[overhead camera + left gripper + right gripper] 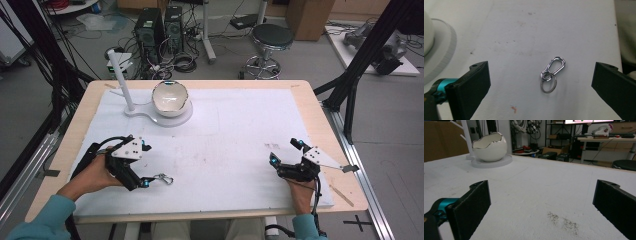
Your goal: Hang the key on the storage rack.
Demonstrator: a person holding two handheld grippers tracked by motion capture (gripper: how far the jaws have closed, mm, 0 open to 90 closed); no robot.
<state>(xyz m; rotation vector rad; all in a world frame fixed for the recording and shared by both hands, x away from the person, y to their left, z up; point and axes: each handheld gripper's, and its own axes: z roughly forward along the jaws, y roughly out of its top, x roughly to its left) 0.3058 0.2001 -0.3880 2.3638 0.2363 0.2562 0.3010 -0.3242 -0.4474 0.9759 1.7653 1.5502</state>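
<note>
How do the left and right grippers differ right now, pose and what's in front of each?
The left gripper points down at the mat, with the metal clip and ring lying between its open jaws; the right gripper looks level across the mat toward the white bowl, with nothing between its jaws. The left is near the clip; the right is far from the bowl. Both are open.

In the high view the carabiner [164,178] is too small to tell its ring from its clip. The person's left hand [92,172] hides much of the left gripper [146,182]. In the left gripper view the white stand [441,57] is cut by the left edge, and both jaws are cut by the bottom edge. In the right gripper view the branched post [467,137] is cut by the top edge, and the far shelves are blurred.
</note>
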